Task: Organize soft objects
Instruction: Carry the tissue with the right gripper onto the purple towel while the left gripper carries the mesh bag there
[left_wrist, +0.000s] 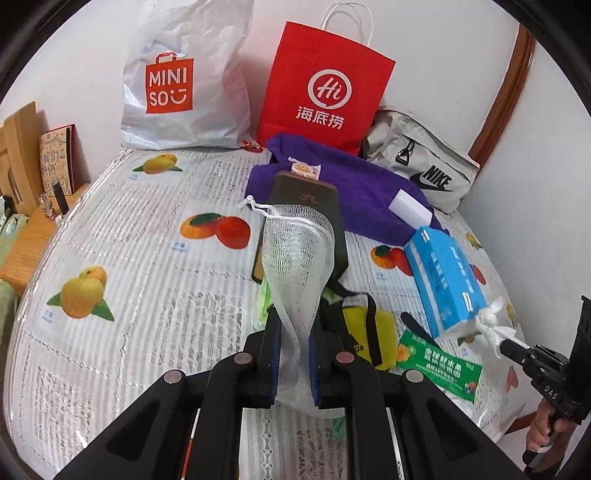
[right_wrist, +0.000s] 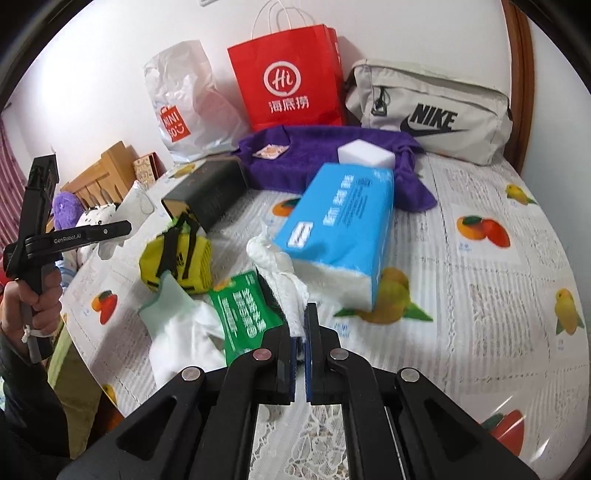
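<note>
the left gripper (left_wrist: 295, 354) is pinching the white net bag (left_wrist: 295, 254), and the right gripper (right_wrist: 300, 332) is pinching a tissue (right_wrist: 280, 273), lifting its blue pack (right_wrist: 340, 229) for sorting.

We look from each wrist down along its fingers, close over the fruit-printed table cover (left_wrist: 129, 236). Both views face the white wall and share the red paper bag (left_wrist: 325, 85) (right_wrist: 288, 74) and purple towel (left_wrist: 369, 199) (right_wrist: 314, 151).

The tablecloth (right_wrist: 491, 295) lies bare on the right; left and centre are crowded — yellow pouch (right_wrist: 181, 258), green packet (right_wrist: 240, 314), dark box (right_wrist: 210, 192).
</note>
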